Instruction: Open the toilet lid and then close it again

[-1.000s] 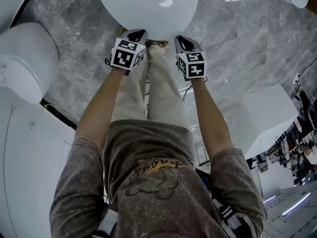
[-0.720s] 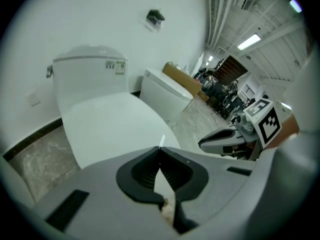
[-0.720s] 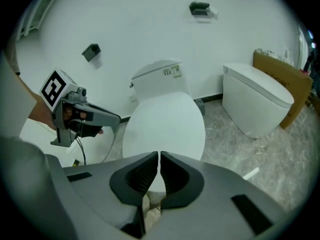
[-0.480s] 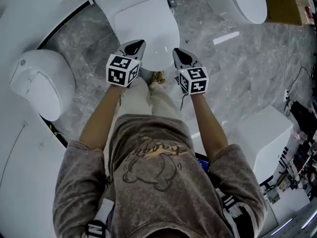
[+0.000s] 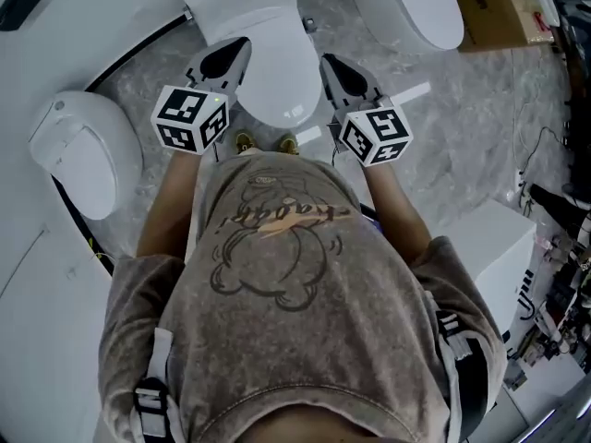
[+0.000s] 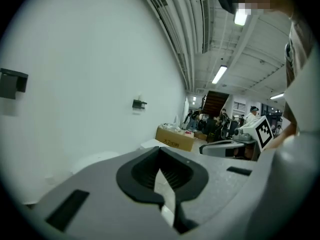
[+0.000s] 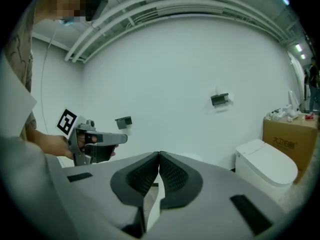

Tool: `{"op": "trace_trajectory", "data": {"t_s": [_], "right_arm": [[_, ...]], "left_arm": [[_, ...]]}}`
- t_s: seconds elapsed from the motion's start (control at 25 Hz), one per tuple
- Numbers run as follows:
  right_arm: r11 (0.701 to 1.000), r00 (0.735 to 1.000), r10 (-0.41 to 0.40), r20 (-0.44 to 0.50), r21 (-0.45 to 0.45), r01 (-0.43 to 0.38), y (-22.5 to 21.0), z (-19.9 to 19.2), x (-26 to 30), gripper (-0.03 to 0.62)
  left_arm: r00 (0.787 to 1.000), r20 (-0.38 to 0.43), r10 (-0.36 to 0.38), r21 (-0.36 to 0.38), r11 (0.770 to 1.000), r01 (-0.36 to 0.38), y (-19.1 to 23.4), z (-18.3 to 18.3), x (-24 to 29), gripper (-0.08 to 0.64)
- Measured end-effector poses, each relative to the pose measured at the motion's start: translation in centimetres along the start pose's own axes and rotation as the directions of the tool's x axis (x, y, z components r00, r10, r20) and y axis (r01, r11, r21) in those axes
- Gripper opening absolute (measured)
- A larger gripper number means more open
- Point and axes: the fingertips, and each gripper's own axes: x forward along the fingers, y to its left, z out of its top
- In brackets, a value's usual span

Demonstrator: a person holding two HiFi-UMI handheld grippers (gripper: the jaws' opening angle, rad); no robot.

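Note:
The white toilet (image 5: 268, 35) stands at the top middle of the head view, in front of the person's feet, with its lid (image 5: 277, 72) down. My left gripper (image 5: 233, 52) and right gripper (image 5: 331, 65) hang high above the lid's two sides, apart from it, and both point nearly level at the white wall. In the left gripper view the left gripper (image 6: 160, 150) is shut with nothing between its pads. The right gripper (image 7: 159, 155) in its own view is shut and empty too. Each view shows the other gripper: the right gripper (image 6: 235, 145) and the left gripper (image 7: 97, 140).
Another toilet (image 5: 83, 155) sits at the left and a third toilet (image 5: 406, 7) at the upper right, also seen as a toilet (image 7: 265, 164) in the right gripper view. A cardboard box (image 5: 499, 12) stands behind it. A white block (image 5: 485, 247) and cables lie at the right.
Both grippers have risen well clear of the toilet lid as the person straightened up. The toilet now looks smaller and farther below, with its lid down.

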Motion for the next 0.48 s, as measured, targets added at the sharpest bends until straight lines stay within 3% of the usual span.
{"op": "trace_trajectory", "data": {"t_s": [0.24,0.48], "right_arm": [[0.998,0.994,-0.039,0.1,-0.045,0.043,1.9,1.9,-3.4,0.028],[0.995,0.986,-0.069,0.154,-0.063,0.079,0.8,1.5,-4.6,0.028]], "left_arm": [[0.995,0.098,0.022,-0.02,1.0,-0.02,-0.8,0.9,-4.5,0.009],[0.987,0.161,0.014,0.055,0.998,-0.023,-1.7,-0.1,-4.7,0.009]]}}
